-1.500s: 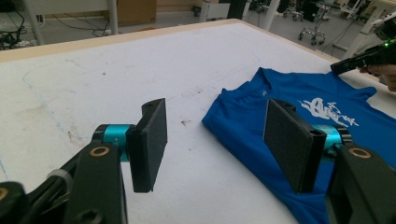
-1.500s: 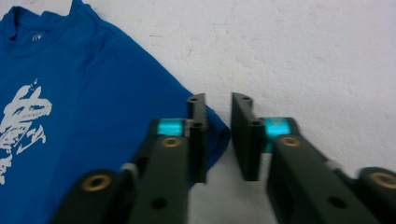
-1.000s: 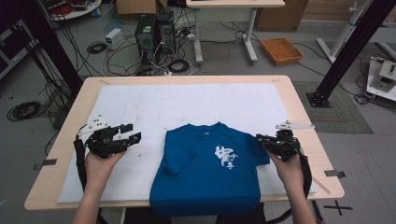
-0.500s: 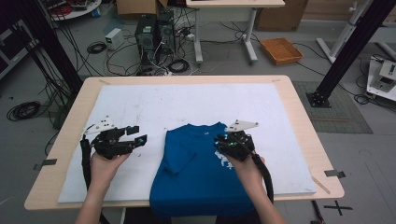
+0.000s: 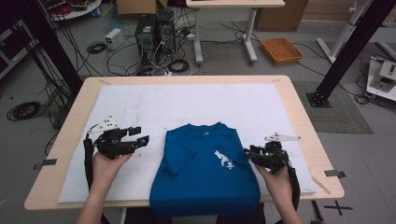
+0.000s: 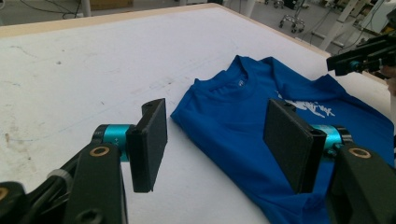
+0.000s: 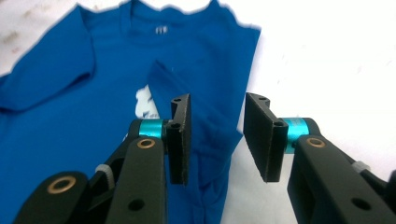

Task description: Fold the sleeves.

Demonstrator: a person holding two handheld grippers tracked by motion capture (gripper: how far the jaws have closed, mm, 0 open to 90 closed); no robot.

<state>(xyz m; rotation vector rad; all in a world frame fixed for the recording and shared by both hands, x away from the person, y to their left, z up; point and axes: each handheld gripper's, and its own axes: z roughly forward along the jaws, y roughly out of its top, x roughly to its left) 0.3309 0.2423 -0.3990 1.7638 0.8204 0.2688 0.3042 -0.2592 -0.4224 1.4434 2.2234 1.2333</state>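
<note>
A blue shirt (image 5: 205,172) lies flat on the counter (image 5: 299,112), near the person's edge, collar away from the person and hem hanging a little over the front rim. The cloth is soft knit with a ribbed round collar and a white print on the chest. Its sleeves are folded inward over the body, so the outline is a tall, slightly tapered rectangle; in the right gripper view the folded sleeve (image 7: 187,100) makes a raised crease with a sharp diagonal edge.

The counter has a pale wooden rim with rounded corners, and a white mat (image 5: 196,105), matte and faintly scuffed with grey marks, covers most of it.

The left claw (image 5: 140,140) hovers over the mat just beside the shirt's left edge, apart from it. Its jaws stand wide with nothing between them: flat black rectangular pads on teal metal collars, carried by black arms with brass-coloured pivots, as the left gripper view (image 6: 212,144) shows.

The right claw (image 5: 250,154) sits at the shirt's right edge. Its jaws have just been opening and now stand moderately apart; in the right gripper view (image 7: 217,135) the shirt's folded right edge lies below and between them, and the pads do not press on it. A grey three-cornered plate tops each gripper, and a black cable trails back along each forearm.
</note>
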